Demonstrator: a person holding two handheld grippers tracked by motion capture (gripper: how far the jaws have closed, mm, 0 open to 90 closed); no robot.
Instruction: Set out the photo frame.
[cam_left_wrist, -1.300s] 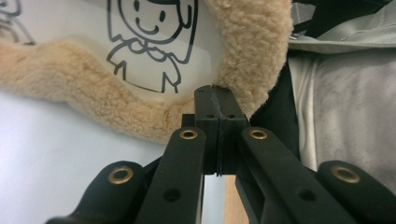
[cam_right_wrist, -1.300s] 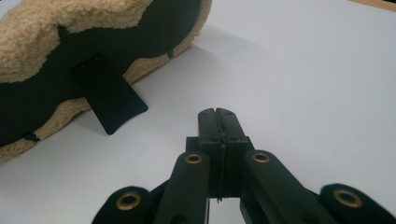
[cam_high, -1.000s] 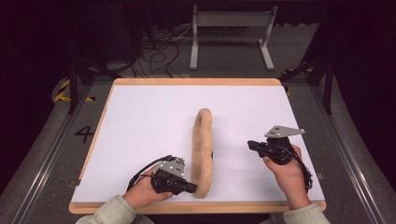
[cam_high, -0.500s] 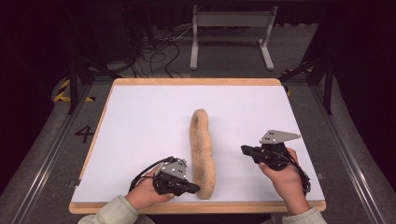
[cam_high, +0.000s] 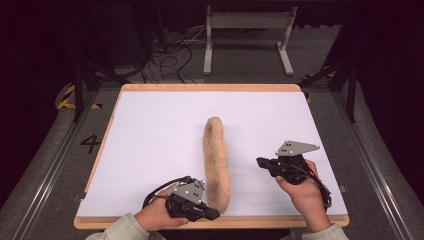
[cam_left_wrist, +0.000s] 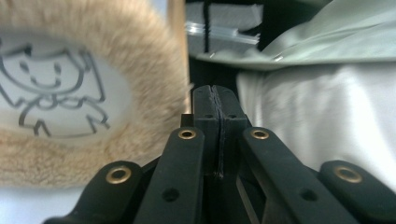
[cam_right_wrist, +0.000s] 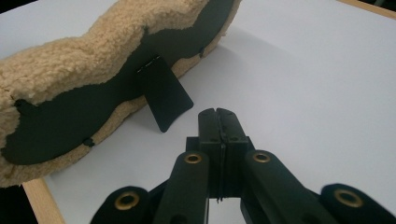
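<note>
From the high view, a white worktop (cam_high: 150, 150) with a wooden edge carries a long tan fuzzy frame (cam_high: 216, 162) standing on edge, running from mid-worktop toward the person's side. The left gripper (cam_high: 209, 214) sits at the near edge, held in the left hand (cam_high: 155, 216), its tip touching or just beside the near end of the frame. The right gripper (cam_high: 261, 162) is held by the right hand (cam_high: 302, 192) to the right of the frame, its tip pointing at the frame but apart from it; a grey plate (cam_high: 295, 147) tops it. Beyond the worktop are cables (cam_high: 170, 60) and a metal stand (cam_high: 247, 35) on the floor.

In the left gripper view, the left gripper (cam_left_wrist: 215, 95) has its jaws pressed together with nothing between them. Just left of them is the frame (cam_left_wrist: 140, 56), its fuzzy border ringing a white panel with a line drawing of a smiling figure (cam_left_wrist: 51, 88). To the right is the person's pale green sleeve (cam_left_wrist: 327, 46) and white cloth.

In the right gripper view, the right gripper (cam_right_wrist: 218, 116) has its jaws together, empty. Ahead of them the frame (cam_right_wrist: 70, 74) shows its black back (cam_right_wrist: 93, 107), edged in tan fuzz, with a black prop flap (cam_right_wrist: 166, 98) folded out and resting on the worktop (cam_right_wrist: 303, 70). The jaws are near the flap but not touching it.
</note>
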